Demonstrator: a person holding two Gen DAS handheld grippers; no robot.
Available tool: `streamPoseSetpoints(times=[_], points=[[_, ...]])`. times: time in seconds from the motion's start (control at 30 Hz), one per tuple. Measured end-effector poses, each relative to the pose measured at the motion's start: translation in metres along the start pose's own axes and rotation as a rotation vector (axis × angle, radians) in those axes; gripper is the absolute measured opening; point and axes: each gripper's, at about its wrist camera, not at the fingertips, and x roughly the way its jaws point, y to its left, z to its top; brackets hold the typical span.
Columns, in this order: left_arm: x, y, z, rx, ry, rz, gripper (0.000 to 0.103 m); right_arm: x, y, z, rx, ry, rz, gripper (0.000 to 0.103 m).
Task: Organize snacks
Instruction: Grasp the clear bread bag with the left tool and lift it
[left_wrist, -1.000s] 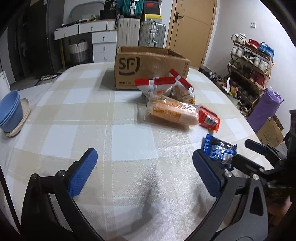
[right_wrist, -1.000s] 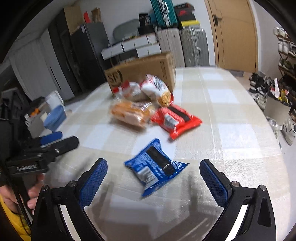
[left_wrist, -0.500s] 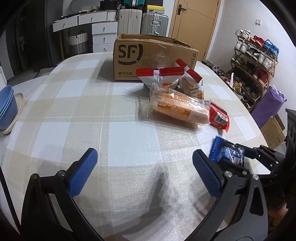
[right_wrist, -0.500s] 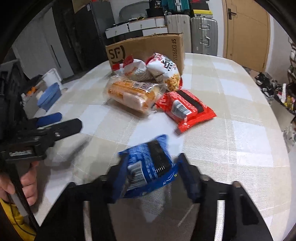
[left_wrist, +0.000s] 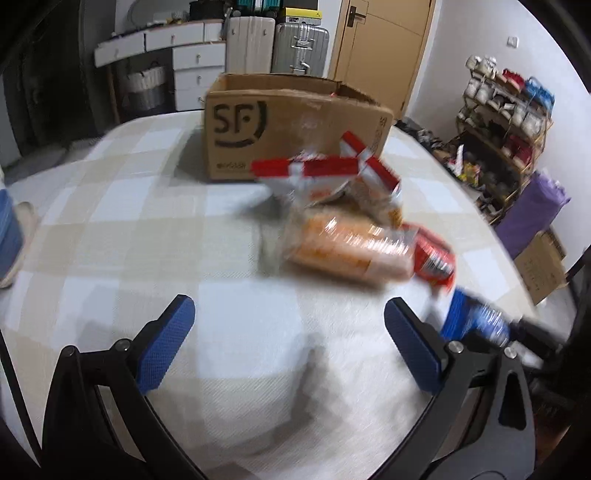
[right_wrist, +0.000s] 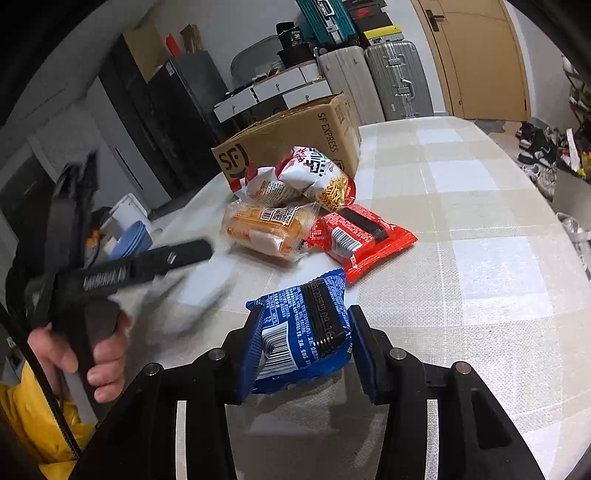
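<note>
- While the right gripper (right_wrist: 301, 345) clamps the blue snack packet (right_wrist: 303, 332) above the near table (right_wrist: 480, 266), its light, crinkly film looks slippery.
- Hold its puffed middle.
- Left gripper (left_wrist: 288, 341) gapes, empty.

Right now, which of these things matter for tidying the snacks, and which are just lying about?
For the job: blue packet in the right gripper, red packet, orange bread pack, two noodle-snack bags, cardboard box, open left gripper.

Lying about: suitcases, blue bowls, shoe rack.
</note>
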Motion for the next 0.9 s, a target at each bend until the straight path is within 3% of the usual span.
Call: streamPoseSetpoints(times=[0.1,0.3,0.4,0.53,0.57,0.67,0.7,0.9], points=[[0.015,-0.003,0.02,-0.067,0.037,-0.049,0.102,-0.002,-0.001,0.001,0.014,-0.01,0.018,0.045],[0.053,-0.009,0.045,-0.226,0.138,-0.071,0.102,-0.005,-0.004,-0.001,0.035,-0.023,0.047,0.045],[0.081,-0.005,0.049,-0.325,0.234,-0.102,0.1,-0.007,-0.006,-0.001,0.046,-0.034,0.067,0.045],[0.084,-0.002,0.059,-0.39,0.205,-0.069,0.095,-0.008,-0.008,-0.001,0.052,-0.041,0.081,0.045],[0.082,-0.001,0.061,-0.395,0.196,-0.063,0.081,-0.008,-0.008,-0.001,0.052,-0.042,0.083,0.045],[0.079,0.0,0.065,-0.387,0.188,-0.072,0.066,-0.009,-0.008,-0.001,0.054,-0.046,0.09,0.045],[0.077,0.0,0.066,-0.382,0.188,-0.103,0.055,-0.009,-0.009,-0.001,0.057,-0.048,0.092,0.045],[0.062,0.002,0.06,-0.376,0.194,-0.153,0.04,-0.011,-0.009,-0.002,0.059,-0.056,0.082,0.045]])
